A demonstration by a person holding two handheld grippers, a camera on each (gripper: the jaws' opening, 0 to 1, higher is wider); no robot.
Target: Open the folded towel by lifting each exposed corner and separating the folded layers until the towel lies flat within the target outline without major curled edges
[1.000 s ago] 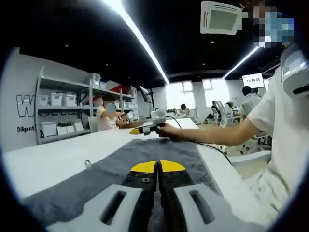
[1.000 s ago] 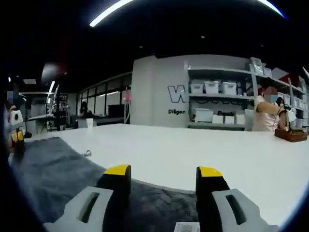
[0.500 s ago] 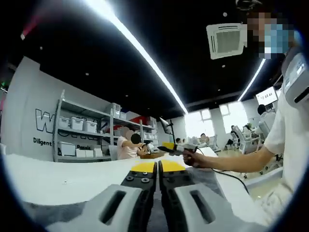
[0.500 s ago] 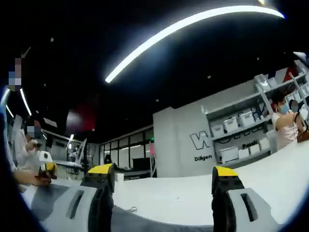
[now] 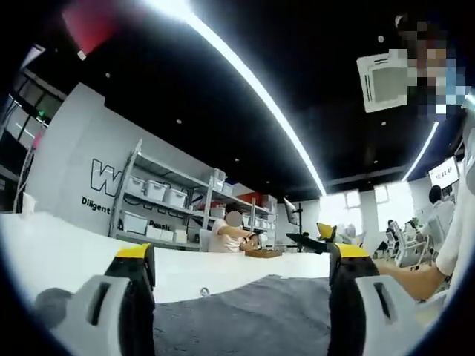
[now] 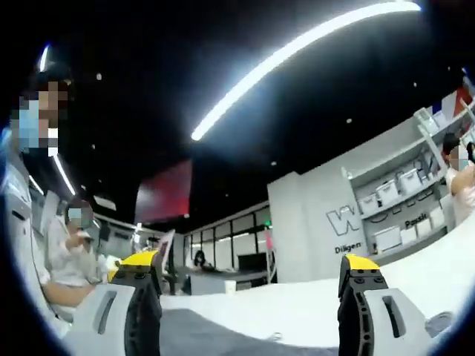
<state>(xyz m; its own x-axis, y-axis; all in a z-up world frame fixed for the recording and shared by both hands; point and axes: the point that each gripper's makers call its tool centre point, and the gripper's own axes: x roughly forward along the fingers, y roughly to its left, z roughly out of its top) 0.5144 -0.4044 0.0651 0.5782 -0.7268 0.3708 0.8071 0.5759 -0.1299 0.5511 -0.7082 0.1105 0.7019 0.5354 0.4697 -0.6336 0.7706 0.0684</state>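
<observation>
- In the left gripper view the left gripper (image 5: 241, 259) has its yellow-tipped jaws spread wide apart, one at each side of the lower picture, with nothing between them.
- The grey towel (image 5: 252, 315) lies on the white bench (image 5: 67, 256), spreading across the lower middle of that view between the two jaws and reaching toward the right.
- A small loop or tag (image 5: 204, 292) sits on the bench just beside the towel's far edge.
- At the right of the left gripper view the other gripper's yellow tip (image 5: 325, 231) shows above the towel, near the person's forearm (image 5: 412, 278).
- In the right gripper view the right gripper (image 6: 252, 268) also stands with jaws wide apart and holds nothing.
- A strip of the towel (image 6: 215, 337) shows low in that view between the jaws, lying on the white bench (image 6: 297, 311).
- Behind the bench stands a grey wall with dark lettering (image 5: 104, 178) and a shelf rack holding white boxes (image 5: 156, 196).
- A seated person (image 5: 231, 236) works at the far end of the bench beside a brown tray (image 5: 261, 253).
- Long light strips (image 5: 245, 81) run across the dark ceiling.
</observation>
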